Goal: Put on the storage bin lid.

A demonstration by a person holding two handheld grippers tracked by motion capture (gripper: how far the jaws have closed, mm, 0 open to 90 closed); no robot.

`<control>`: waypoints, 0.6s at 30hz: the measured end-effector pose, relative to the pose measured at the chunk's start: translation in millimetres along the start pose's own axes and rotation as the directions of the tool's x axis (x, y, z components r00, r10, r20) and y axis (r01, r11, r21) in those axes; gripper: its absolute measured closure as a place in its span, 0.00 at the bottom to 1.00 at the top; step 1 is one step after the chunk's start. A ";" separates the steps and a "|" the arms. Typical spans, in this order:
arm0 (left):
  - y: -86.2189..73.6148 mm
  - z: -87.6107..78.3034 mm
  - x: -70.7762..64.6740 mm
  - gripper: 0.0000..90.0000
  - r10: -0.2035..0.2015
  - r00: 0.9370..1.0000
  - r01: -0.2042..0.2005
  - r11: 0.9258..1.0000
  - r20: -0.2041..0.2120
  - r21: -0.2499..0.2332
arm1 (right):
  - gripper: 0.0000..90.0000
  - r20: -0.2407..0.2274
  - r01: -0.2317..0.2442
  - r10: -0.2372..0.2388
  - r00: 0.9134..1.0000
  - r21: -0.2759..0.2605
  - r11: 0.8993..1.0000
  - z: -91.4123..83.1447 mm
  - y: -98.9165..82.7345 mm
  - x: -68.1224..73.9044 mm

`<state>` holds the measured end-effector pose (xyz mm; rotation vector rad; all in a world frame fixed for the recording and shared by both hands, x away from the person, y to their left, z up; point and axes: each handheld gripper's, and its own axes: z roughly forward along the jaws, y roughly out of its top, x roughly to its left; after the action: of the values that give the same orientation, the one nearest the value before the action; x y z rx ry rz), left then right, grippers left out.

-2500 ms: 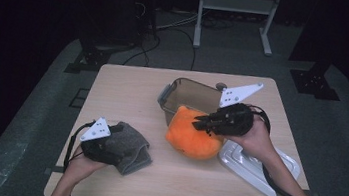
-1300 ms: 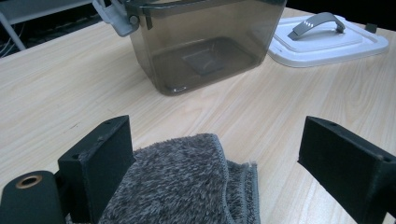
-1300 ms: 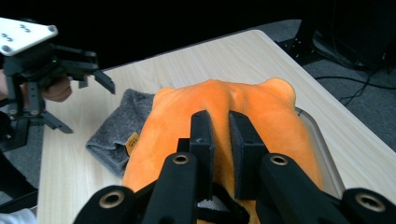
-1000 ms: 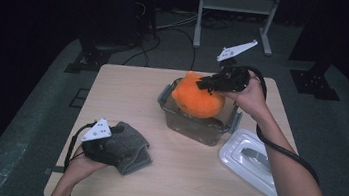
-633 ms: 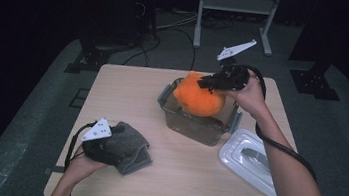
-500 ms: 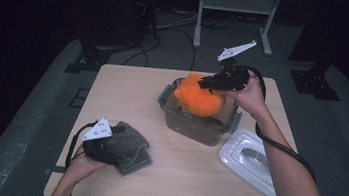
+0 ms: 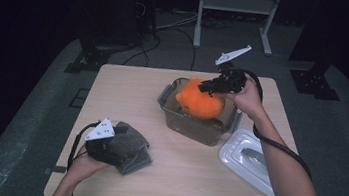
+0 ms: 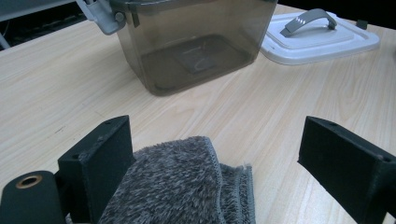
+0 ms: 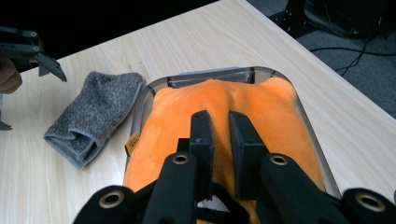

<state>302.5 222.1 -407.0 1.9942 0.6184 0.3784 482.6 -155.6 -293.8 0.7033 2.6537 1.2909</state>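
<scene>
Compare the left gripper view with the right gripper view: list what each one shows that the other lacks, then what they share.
Left gripper view alone: the white lid with its grey handle, lying on the table, and the left gripper, jaws open around the grey towel.
Right gripper view alone: the orange cloth filling the bin's mouth, pinched by the shut right gripper.
Both: the grey towel, the clear bin and the wooden table.

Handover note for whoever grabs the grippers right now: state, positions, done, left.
Right gripper: shut on the orange towel, over the bin.
Left gripper: open, jaws either side of the grey towel at the table's near left; not gripped.
Clear bin: table centre, unlidded. White lid: flat on the table to its right.
Done: orange towel partly in the bin.
Left: probably release it, add the grey towel, fit the lid.
</scene>
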 end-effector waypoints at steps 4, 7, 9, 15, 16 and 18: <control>-0.2 0.6 -0.1 0.10 0.000 1.000 0.000 1.000 0.001 -0.002 | 0.89 -0.001 -0.006 0.006 1.000 0.012 1.000 3.9 -3.1 -2.7; 0.2 0.9 -0.6 0.10 -0.001 1.000 0.001 1.000 0.002 -0.004 | 0.89 -0.002 -0.017 0.017 1.000 0.014 1.000 6.6 -6.5 -4.9; 0.4 1.3 -1.0 0.10 0.000 1.000 0.000 1.000 0.004 -0.002 | 0.89 -0.001 -0.013 0.013 1.000 0.016 1.000 8.6 -8.9 -6.6; 0.5 1.6 -0.5 0.10 -0.001 1.000 0.001 1.000 0.003 -0.004 | 0.89 0.000 -0.025 0.025 1.000 0.033 0.999 14.1 -13.7 -10.1; 0.5 1.5 -0.3 0.10 -0.001 1.000 0.001 1.000 0.003 -0.003 | 0.89 -0.001 -0.027 0.027 1.000 0.034 0.999 15.1 -14.3 -10.8; 0.8 1.4 -0.5 0.10 -0.003 1.000 0.003 1.000 0.002 -0.007 | 0.89 -0.003 -0.027 0.027 1.000 0.039 0.999 17.2 -15.3 -11.8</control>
<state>303.1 220.5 -407.0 1.9864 0.6184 0.3760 492.6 -156.7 -317.7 0.7459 2.6880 1.2508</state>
